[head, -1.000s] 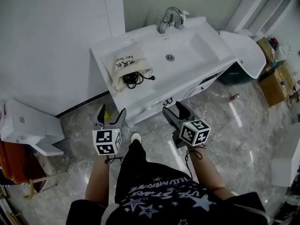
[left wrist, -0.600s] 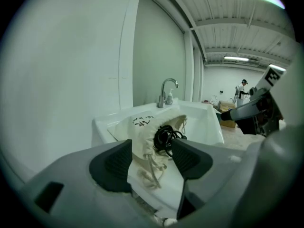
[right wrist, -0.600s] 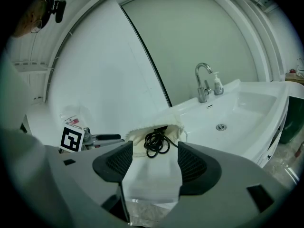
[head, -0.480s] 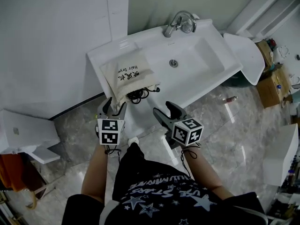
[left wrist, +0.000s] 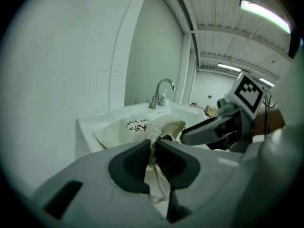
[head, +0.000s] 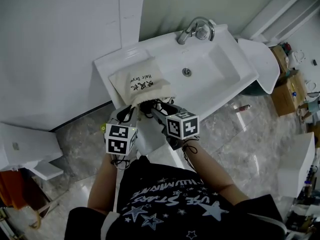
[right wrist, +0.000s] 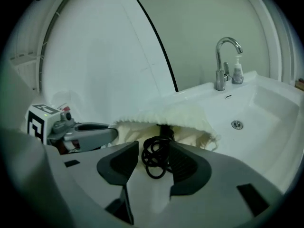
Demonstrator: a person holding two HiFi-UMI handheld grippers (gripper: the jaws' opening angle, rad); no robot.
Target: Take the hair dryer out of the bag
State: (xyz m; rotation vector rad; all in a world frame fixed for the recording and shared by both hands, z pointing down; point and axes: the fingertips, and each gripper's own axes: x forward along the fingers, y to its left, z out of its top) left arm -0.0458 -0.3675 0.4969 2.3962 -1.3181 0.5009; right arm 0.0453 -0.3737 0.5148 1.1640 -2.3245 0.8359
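Observation:
A cream drawstring bag (head: 140, 81) with black print lies on the left of the white vanity top (head: 112, 66), its mouth facing me. A coil of black cord (head: 150, 105) spills out of it; the hair dryer's body is hidden inside. My left gripper (head: 127, 115) is closing, and its pads pinch the bag's hem (left wrist: 153, 139) with the drawstring hanging below. My right gripper (right wrist: 154, 151) is closing too, with the cord coil (right wrist: 156, 158) between its jaws and a sliver of room at the left pad. The bag's mouth (right wrist: 166, 120) lies just beyond.
The sink basin (head: 220, 69) with its drain and chrome faucet (head: 195, 30) lies right of the bag; a small soap bottle (right wrist: 238, 70) stands by the tap. A white wall rises behind. Boxes (head: 287, 91) sit on the marble floor at right.
Both grippers came forward from over the floor to the bag's mouth. The left jaws went from wide apart to pinched on the hem; the right jaws narrowed around the cord coil.

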